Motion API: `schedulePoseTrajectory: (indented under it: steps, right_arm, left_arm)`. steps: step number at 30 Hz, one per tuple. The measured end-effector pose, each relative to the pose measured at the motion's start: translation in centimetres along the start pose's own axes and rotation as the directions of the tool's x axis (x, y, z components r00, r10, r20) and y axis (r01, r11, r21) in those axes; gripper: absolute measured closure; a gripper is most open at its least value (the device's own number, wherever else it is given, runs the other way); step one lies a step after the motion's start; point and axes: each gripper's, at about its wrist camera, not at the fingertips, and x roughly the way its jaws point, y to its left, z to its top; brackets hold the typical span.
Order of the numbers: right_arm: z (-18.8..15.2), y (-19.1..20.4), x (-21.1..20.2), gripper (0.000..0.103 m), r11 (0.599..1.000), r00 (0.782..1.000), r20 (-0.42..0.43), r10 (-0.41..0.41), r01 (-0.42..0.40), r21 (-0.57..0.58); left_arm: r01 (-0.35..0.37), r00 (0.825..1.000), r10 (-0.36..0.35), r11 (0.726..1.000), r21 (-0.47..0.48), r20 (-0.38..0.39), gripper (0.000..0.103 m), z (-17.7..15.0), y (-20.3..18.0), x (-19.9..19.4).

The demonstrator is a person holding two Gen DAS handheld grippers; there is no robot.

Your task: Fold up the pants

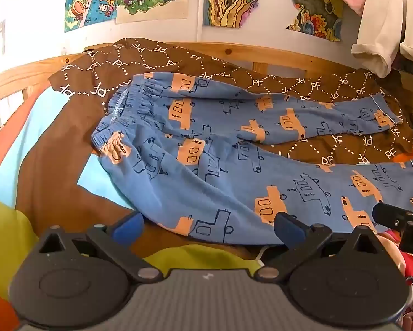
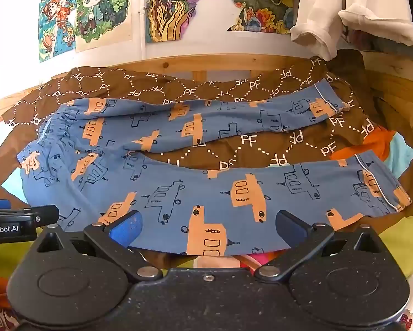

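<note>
Lying spread across a brown blanket (image 1: 344,149) printed with white "PF" letters, the blue pants (image 1: 195,149) were unfolded, with the elastic waistband (image 1: 115,121) toward the left and the two legs stretching to the right. The legs were parted, and a wedge of the blanket showed between them. The far leg ended in a cuff (image 2: 330,102) near the wooden bed frame (image 2: 234,62), while the near leg ran along the front edge and ended in a piped cuff (image 2: 383,187) at the right. Orange and outlined vehicle shapes covered the fabric.

The left gripper (image 1: 208,227) hovered at the near edge of the pants below the waist end, its jaws spread wide with nothing pinched between the blue pads; the cloth lay just beyond them. The right gripper (image 2: 208,227) was likewise wide open, over the near leg around its middle, and its pads were not pressing on the fabric. Each tool showed at the edge of the other's view, side by side and close.

Colourful drawings (image 2: 96,13) hung on the white wall behind the bed, and pale clothes (image 2: 352,11) hung at the upper right. Yellow-green cloth (image 1: 195,256) lay in front of the pants.
</note>
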Motion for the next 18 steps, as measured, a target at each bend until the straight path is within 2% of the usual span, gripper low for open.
schedulePoseTrajectory:
  steps: [18]
  right_arm:
    - [-0.01,-0.04,0.09,0.001,1.0,1.0,-0.003,-0.001,0.001,0.005]
  left_arm:
    - [0.0,1.0,0.0,1.0,-0.001,0.0,0.0,0.0,0.01,0.0]
